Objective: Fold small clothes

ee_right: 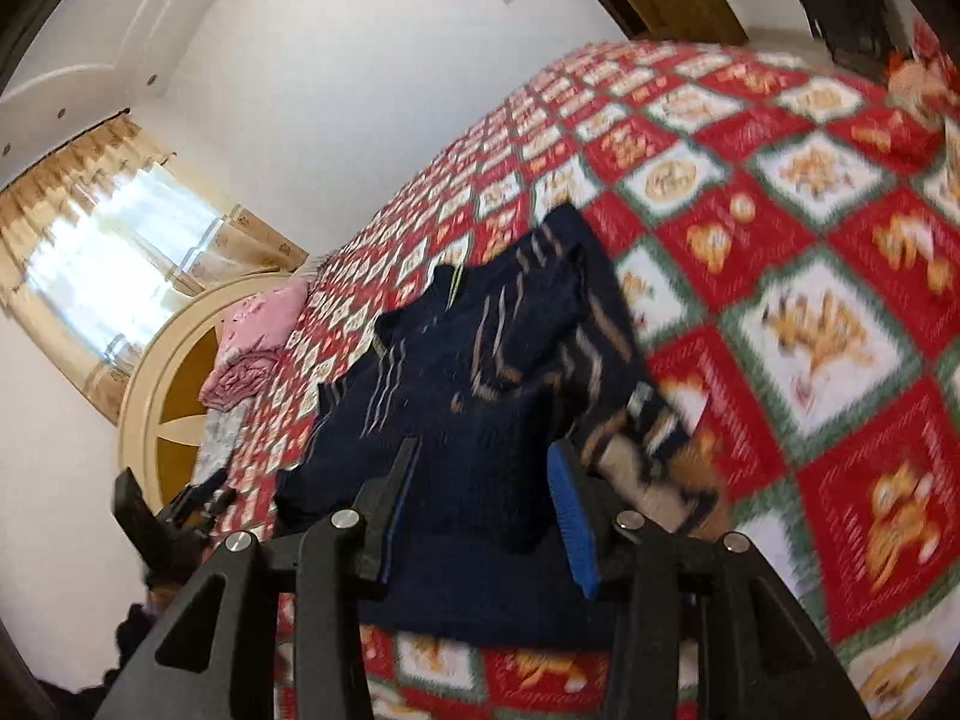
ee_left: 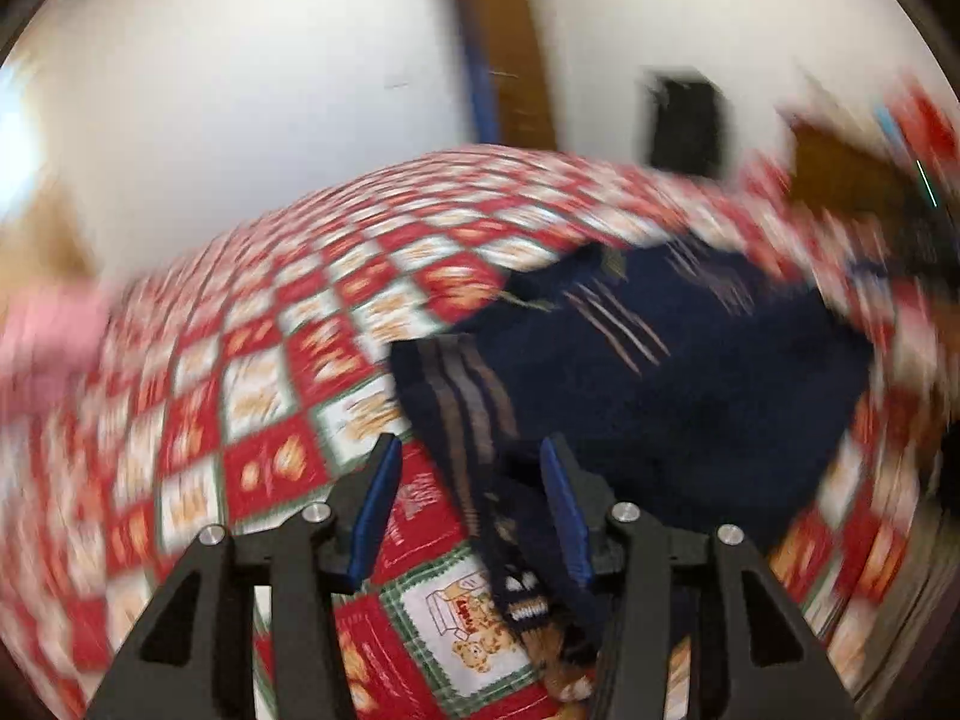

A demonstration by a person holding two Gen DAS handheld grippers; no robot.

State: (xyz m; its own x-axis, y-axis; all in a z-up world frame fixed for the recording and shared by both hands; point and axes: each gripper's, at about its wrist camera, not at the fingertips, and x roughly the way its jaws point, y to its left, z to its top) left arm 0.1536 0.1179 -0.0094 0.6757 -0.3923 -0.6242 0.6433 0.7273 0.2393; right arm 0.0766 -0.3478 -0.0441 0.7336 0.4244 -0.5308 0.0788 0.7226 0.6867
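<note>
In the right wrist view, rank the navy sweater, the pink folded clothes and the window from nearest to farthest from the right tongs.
1. Navy sweater: directly in front of the right tongs, on the checked bedspread.
2. Pink folded clothes: farther up the bed, to the left, by the cream headboard.
3. Window: farthest, in the left wall behind the headboard.

Navy striped garments (ee_right: 480,372): one
Pink folded clothes (ee_right: 252,336): one pile
Checked bedspreads (ee_right: 810,276): one
Windows (ee_right: 114,264): one
</note>
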